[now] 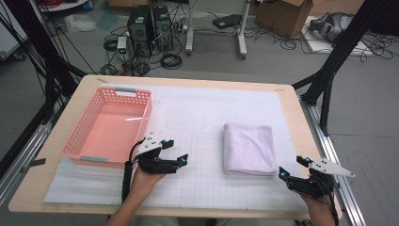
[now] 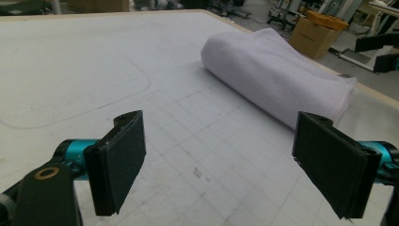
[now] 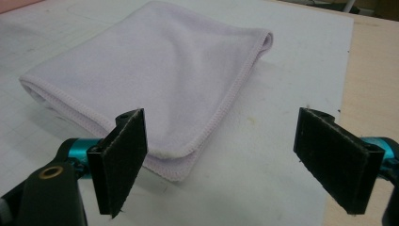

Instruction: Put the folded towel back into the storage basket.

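A: What is on the left?
B: A pink basket (image 1: 109, 123) with nothing in it. Just beside it is the left gripper (image 1: 179, 153). Its jaws are wide apart and hold nothing.
A: And in the middle?
B: A folded purple towel (image 1: 249, 148) lies flat on the white mat (image 1: 197, 183).
A: And on the right?
B: The right gripper (image 1: 292, 167) is near the towel's corner, jaws wide apart too, not touching it.

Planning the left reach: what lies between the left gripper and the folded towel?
Nothing: in the left gripper view, bare gridded mat separates the left gripper from the folded towel.
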The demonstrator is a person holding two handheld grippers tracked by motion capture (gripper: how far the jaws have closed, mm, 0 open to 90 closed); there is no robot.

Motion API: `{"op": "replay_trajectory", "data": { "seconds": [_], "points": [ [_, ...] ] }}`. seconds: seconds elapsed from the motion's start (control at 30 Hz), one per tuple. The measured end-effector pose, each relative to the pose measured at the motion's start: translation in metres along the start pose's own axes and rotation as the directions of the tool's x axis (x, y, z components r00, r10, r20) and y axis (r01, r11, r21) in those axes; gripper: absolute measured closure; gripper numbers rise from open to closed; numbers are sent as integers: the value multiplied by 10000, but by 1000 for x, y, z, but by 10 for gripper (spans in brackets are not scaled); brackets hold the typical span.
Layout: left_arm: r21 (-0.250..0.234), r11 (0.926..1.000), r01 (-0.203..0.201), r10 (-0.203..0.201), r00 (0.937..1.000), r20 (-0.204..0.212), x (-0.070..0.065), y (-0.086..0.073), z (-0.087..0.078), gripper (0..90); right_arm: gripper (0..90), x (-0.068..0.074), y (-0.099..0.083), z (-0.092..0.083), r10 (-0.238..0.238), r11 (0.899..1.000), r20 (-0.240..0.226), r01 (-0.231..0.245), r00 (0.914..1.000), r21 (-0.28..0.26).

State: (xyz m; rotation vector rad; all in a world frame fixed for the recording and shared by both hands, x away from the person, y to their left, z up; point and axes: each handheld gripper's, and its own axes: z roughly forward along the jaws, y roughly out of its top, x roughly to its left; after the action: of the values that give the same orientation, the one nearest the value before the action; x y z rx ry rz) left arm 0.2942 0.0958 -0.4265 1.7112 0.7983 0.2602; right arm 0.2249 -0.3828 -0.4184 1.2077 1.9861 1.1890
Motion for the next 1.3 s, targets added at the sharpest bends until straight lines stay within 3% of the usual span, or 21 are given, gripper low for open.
{"op": "replay_trajectory", "data": {
  "seconds": [0.4, 0.67, 0.87, 0.97, 1.3],
  "points": [
    [410, 9991, -105, 84, 9987, 500, -32, 41, 61, 182, 168, -8, -4, -3, 219, 9998, -24, -219, 9998, -44],
    [930, 9953, 256, -318, 9974, 655, -44, 48, 95, 185, 169, -11, -5, -3, 308, 9995, -66, -308, 9995, -51],
    [1676, 9848, 447, -544, 9971, 533, -49, 43, 125, 192, 169, -11, -4, -2, 259, 9996, -130, -260, 9996, -96],
    [2115, 9745, 751, -800, 9967, 146, -48, 37, 141, 193, 169, -10, -4, -2, 280, 9995, -171, -282, 9995, -116],
    [2661, 9541, 1372, -1346, 9905, -282, -46, 28, 163, 196, 169, -10, -3, -2, 269, 9996, -234, -272, 9994, -109]
  ]
}}
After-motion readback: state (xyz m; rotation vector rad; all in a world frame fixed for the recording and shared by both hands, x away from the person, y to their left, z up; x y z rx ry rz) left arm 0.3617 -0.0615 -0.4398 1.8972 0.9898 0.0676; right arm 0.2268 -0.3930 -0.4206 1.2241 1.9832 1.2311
